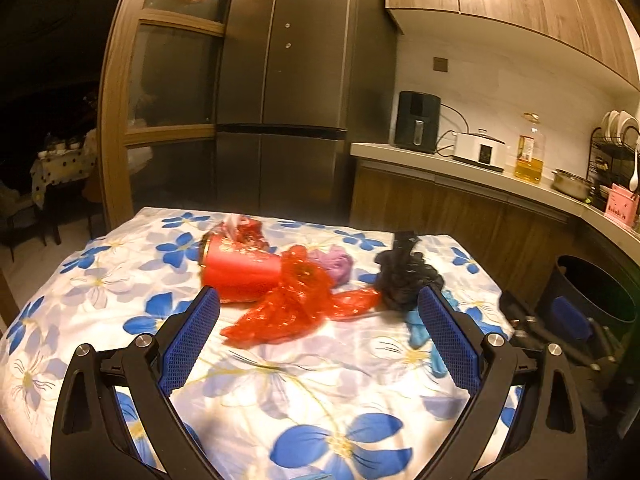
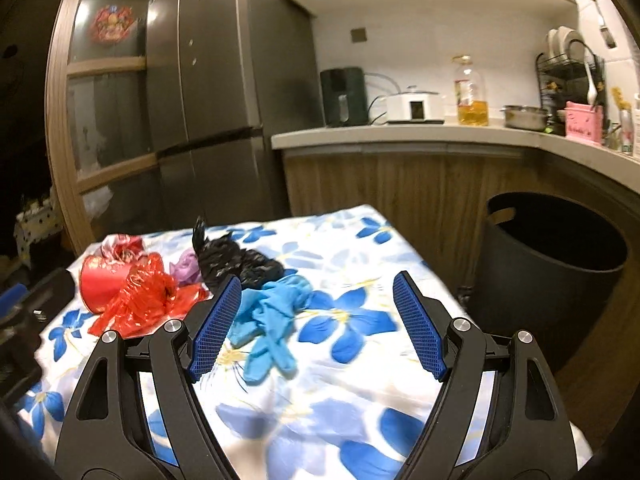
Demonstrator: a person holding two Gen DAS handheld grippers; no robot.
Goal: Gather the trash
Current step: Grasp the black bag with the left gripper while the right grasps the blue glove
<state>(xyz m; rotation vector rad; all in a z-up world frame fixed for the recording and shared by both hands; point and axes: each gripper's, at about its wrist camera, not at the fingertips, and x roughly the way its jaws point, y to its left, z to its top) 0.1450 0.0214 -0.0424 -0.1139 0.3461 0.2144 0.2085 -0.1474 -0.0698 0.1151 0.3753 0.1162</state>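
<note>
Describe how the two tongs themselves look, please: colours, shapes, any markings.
Both left tongs and right tongs look alike: black plastic arms with cut-out slots, silver round bolts at the joints, and flat blue pads with a fine grid texture. No cables, markings or sleeves show.

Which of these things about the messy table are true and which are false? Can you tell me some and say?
1. Both grippers are open and hold nothing. True: the left gripper and the right gripper are spread wide over the table.
2. The blue gloves are inside the bin. False: they lie on the flowered cloth.
3. The black bin stands on the floor beside the table. True.
4. The red cup stands upright. False: it lies on its side.
5. The black bag is being held by a gripper. False: it lies on the cloth, next to the gloves.
</note>
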